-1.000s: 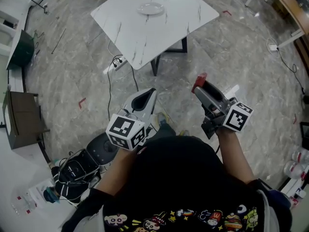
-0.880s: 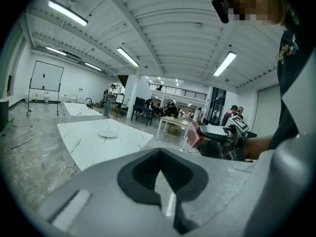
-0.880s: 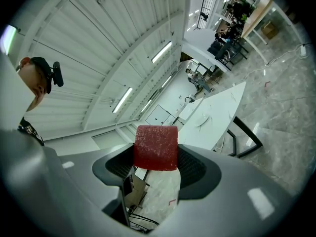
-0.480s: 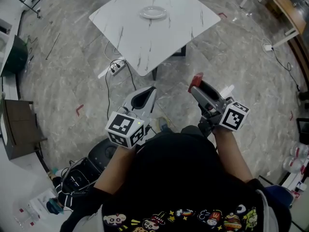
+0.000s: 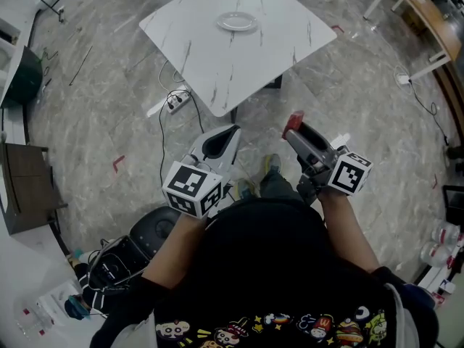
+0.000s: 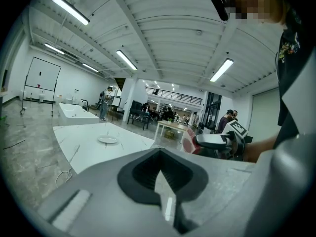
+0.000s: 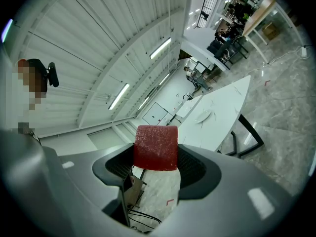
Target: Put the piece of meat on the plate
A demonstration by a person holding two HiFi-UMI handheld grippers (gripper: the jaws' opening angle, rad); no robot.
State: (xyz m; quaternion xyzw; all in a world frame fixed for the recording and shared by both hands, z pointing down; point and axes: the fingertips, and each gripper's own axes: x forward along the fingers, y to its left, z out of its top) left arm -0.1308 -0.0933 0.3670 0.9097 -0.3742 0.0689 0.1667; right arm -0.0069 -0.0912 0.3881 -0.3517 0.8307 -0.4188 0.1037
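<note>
Walking in: my foot [image 5: 270, 167] now shows ahead, and the table [image 5: 217, 64] sits slightly lower in the head view than a second ago. The plate [image 5: 237, 22] is still well ahead. The right gripper [image 5: 291, 129] stays clamped on the piece of meat [image 7: 156, 147]. The left gripper [image 5: 233, 130] has its jaws together, empty. Approach only, I judge.

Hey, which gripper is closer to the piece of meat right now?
Right. The right gripper is shut on the piece of meat, which pokes past its jaws. The left gripper is off to its left, apart from it, holding nothing.
</note>
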